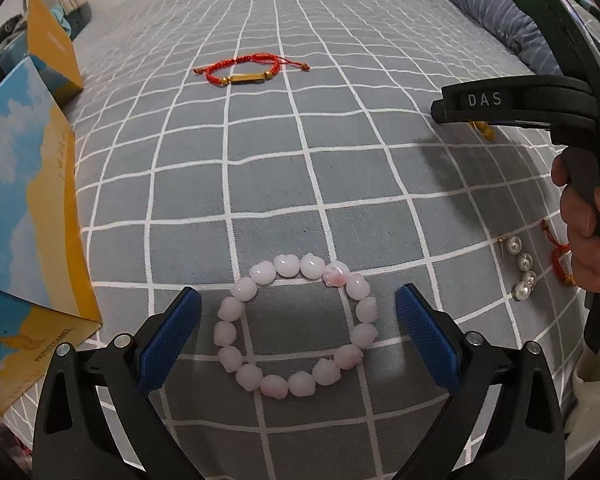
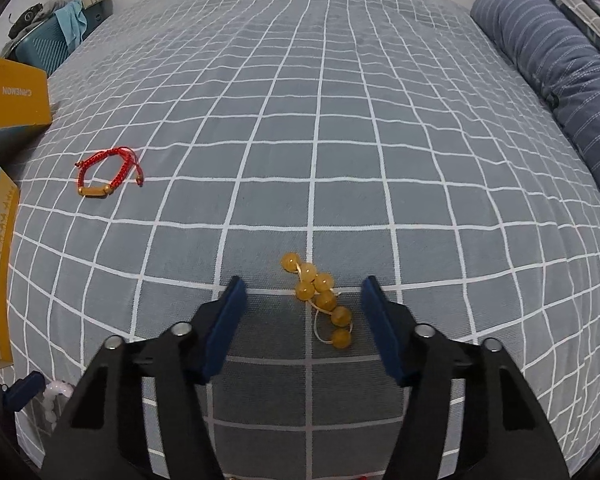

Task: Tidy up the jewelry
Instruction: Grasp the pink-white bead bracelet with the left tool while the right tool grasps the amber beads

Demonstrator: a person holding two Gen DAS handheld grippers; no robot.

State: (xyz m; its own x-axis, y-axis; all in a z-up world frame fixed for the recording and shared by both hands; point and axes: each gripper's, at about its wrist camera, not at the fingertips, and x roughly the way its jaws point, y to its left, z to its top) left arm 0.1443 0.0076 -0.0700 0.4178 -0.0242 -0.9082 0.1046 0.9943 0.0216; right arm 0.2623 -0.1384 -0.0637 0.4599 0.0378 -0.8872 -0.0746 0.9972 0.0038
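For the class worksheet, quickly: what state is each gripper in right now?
Left gripper: open, holding nothing, astride the pink bead bracelet.
Right gripper: open, holding nothing, amber beads between its fingers.

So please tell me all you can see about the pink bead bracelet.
The pink bead bracelet is a closed ring of pale pink, rounded, matte beads; one bead at its far right side is a deeper mottled pink. It lies flat on the grey checked bedsheet, between the open blue fingers of the left gripper, which do not touch it.
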